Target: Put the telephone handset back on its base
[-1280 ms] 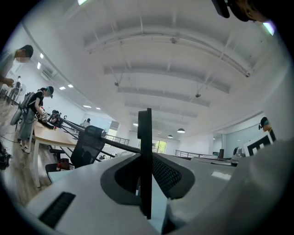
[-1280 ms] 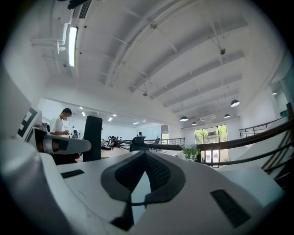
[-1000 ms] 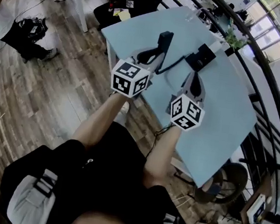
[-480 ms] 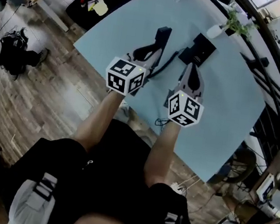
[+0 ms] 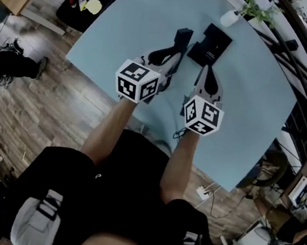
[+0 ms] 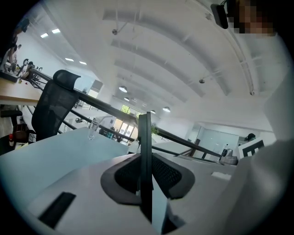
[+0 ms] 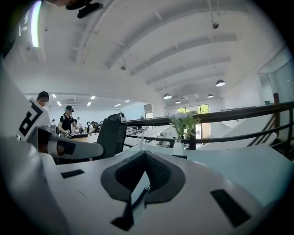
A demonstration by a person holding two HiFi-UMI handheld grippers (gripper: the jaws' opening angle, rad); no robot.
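Since the left tool (image 5: 169,58) is clamped on the black telephone handset (image 5: 181,37), which juts forward past its tips, the base (image 5: 211,44) lies just to that tool's right on the bench (image 5: 128,24), ahead of the closed, empty right tool (image 5: 207,76).

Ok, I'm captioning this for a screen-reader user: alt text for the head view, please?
Seen from above, a person holds two grippers over a pale blue table; the left gripper clamps a black telephone handset, and the black base lies just ahead of the right gripper.
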